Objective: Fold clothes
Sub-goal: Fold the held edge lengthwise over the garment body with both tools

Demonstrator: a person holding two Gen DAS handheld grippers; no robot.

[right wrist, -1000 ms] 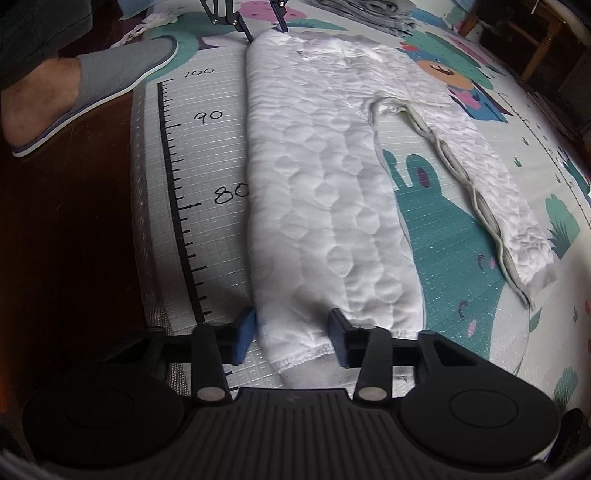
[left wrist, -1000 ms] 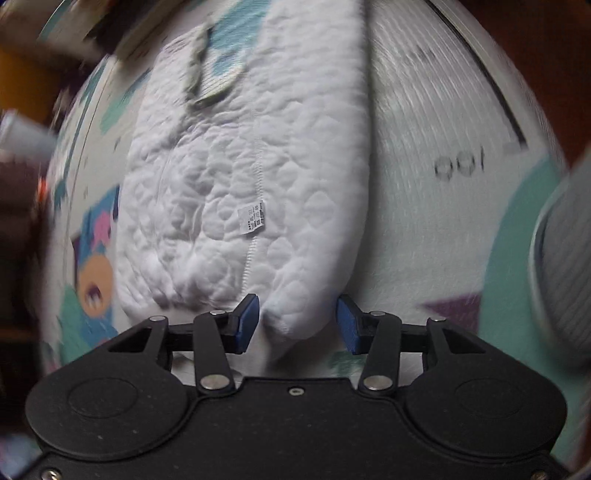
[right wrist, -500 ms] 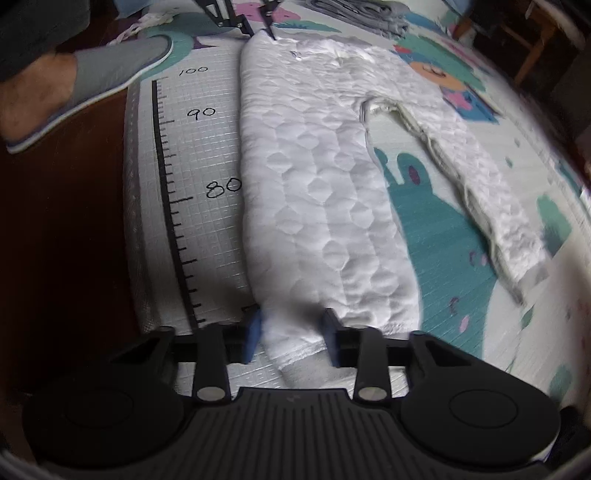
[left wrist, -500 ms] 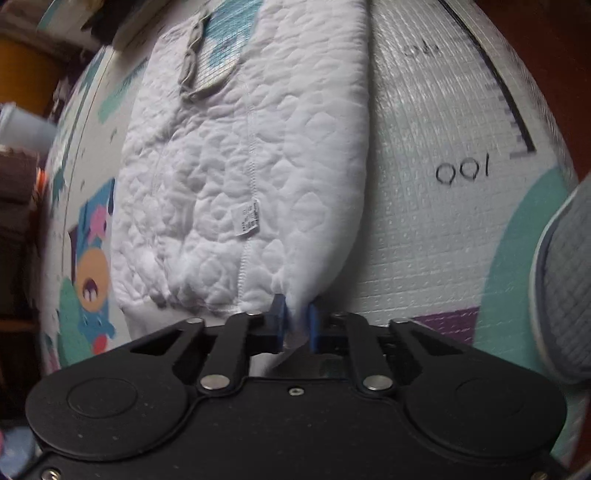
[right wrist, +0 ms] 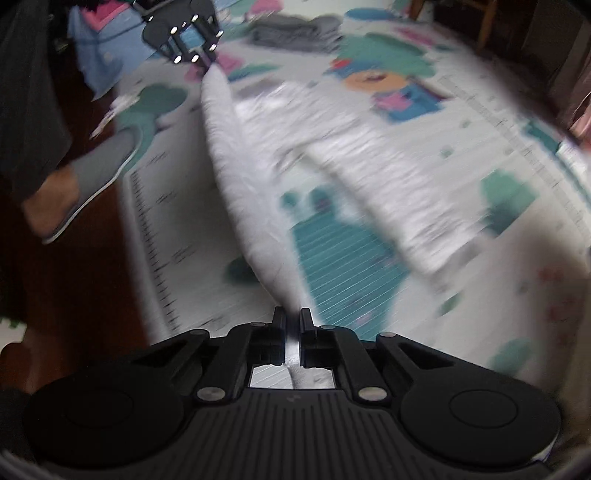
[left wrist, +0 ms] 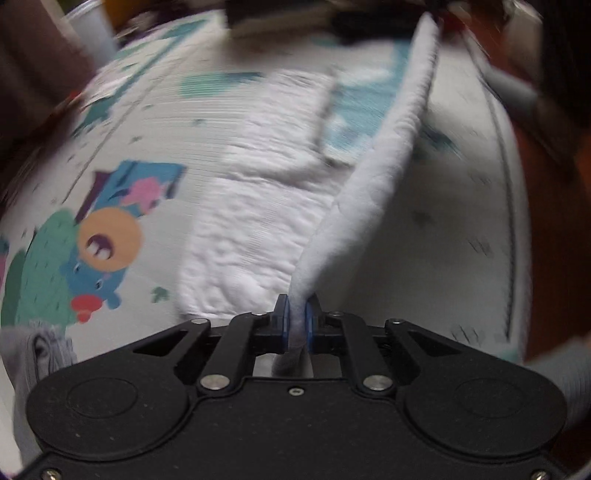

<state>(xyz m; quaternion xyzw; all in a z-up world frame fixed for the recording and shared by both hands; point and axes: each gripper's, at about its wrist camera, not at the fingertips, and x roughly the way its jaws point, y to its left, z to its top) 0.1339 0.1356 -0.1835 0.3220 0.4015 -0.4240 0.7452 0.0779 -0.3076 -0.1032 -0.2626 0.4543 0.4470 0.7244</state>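
One foam play mat (right wrist: 480, 122) covers the floor, pale and ribbed, printed with teal, blue and orange cartoon animals and a ruler scale along one side. On it lies one pair of white quilted trousers (left wrist: 251, 229), soft and puffy with a stitched pebble pattern. One leg lies flat on the mat; the outer edge of the other leg is lifted into a taut ridge strung between the two tools. One folded grey pile (right wrist: 295, 29) sits at the far end of the mat, blurred. One grey slipper (right wrist: 99, 173) on a foot rests at the mat's edge beside the dark wooden floor (right wrist: 85, 288). Two black tools are in play. The left tool (left wrist: 296, 325) has its blue pads (left wrist: 282, 325) pressed together on the waist end of the trousers. The right tool (right wrist: 293, 332) is pinched tight on the hem end of the same lifted leg. Both views are smeared by motion blur.
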